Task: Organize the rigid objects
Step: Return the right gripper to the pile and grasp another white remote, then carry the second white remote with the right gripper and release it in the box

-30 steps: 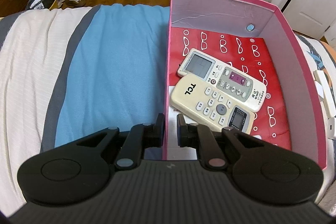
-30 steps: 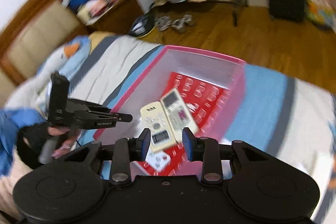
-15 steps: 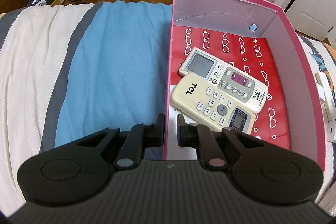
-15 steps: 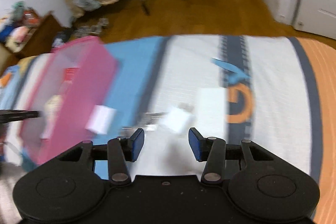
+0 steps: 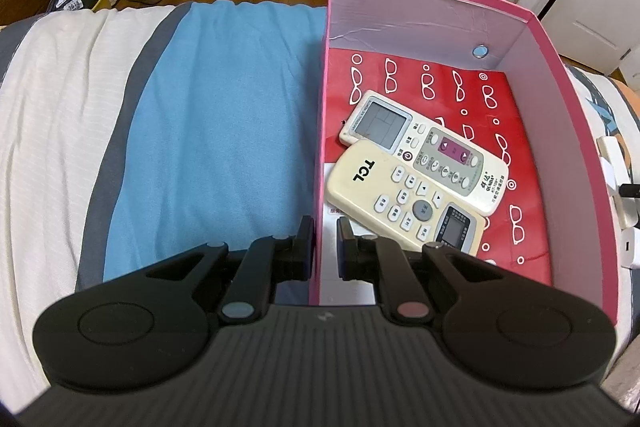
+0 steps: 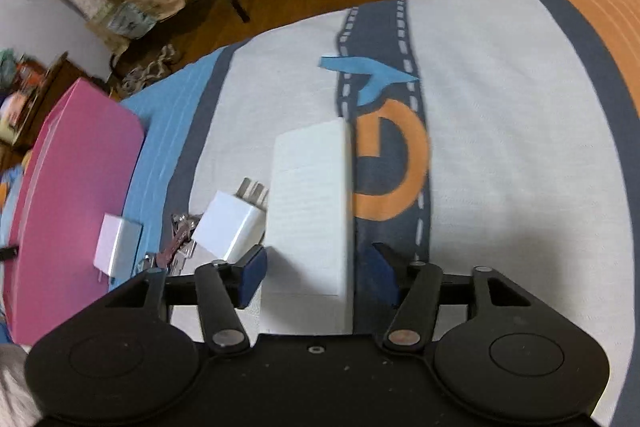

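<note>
Left wrist view: the left gripper straddles the near left wall of the pink box, jaws narrow, one finger outside and one inside the wall; whether the pads press the wall cannot be told. The box stands on the bed, on its blue stripe. Inside the box lie two remote controls: the cream TCL remote overlaps the near edge of the white remote, both face up on the red floor printed with glasses.

Right wrist view: the right gripper has jaws wide, set on either side of the white rectangular block, which lies on the bed. Neither pad visibly touches the block. Left of the block lies a white charger, prongs pointing away, beside a small metal item, blurred. Another small white adapter lies against the box's outer wall.
</note>
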A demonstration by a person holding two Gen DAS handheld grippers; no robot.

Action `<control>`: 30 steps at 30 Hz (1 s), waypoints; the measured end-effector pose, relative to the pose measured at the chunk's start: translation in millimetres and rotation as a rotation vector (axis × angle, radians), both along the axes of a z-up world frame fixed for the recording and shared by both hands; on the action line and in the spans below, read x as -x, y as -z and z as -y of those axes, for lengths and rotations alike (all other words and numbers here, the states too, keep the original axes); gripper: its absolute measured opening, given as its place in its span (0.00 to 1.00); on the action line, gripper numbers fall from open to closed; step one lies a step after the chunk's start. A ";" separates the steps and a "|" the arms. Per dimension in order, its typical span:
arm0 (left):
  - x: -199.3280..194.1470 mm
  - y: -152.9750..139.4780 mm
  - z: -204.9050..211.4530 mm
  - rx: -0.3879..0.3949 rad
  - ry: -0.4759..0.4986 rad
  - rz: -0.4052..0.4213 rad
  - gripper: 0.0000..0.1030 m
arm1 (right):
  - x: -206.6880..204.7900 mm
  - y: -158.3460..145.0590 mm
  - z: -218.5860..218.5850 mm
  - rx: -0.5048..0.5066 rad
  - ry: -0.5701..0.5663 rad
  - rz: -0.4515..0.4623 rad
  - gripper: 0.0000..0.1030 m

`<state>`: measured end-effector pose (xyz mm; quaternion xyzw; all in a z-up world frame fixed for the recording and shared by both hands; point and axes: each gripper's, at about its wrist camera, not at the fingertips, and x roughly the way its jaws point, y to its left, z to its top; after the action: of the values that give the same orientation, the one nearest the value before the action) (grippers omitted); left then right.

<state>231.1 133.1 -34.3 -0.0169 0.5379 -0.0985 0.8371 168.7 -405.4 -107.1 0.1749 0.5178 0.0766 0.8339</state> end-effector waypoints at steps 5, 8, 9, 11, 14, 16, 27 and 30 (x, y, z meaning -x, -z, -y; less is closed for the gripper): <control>1.4 0.1 1.3 -0.008 0.006 0.006 0.09 | 1.9 -8.8 -5.7 0.027 0.008 -0.002 0.55; 2.0 -0.3 2.1 -0.011 0.006 0.008 0.09 | 3.8 -12.3 -11.1 0.061 -0.001 -0.003 0.54; 1.8 -0.3 2.3 -0.011 0.007 0.008 0.09 | 5.4 -13.6 -11.9 0.063 0.002 -0.007 0.54; 1.9 -0.1 2.8 -0.014 0.007 0.008 0.09 | 8.1 -16.5 -12.7 0.062 0.011 -0.011 0.54; 1.7 -0.6 2.6 -0.014 0.007 0.008 0.09 | 13.2 -23.4 -13.9 0.056 0.019 0.011 0.44; 2.1 -0.5 2.7 -0.012 0.007 0.008 0.09 | 16.0 -29.8 -9.0 -0.001 0.038 0.034 0.22; 2.4 -1.0 2.5 -0.017 0.008 0.010 0.09 | 13.6 -33.2 -17.5 -0.098 -0.002 0.036 0.20; 2.7 -0.9 2.7 -0.018 0.008 0.011 0.09 | 12.1 -34.4 -21.0 -0.100 -0.015 0.040 0.22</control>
<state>228.4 130.4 -33.4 -0.0066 0.5342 -0.0968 0.8397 156.6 -384.4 -72.7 0.2111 0.4977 0.1120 0.8337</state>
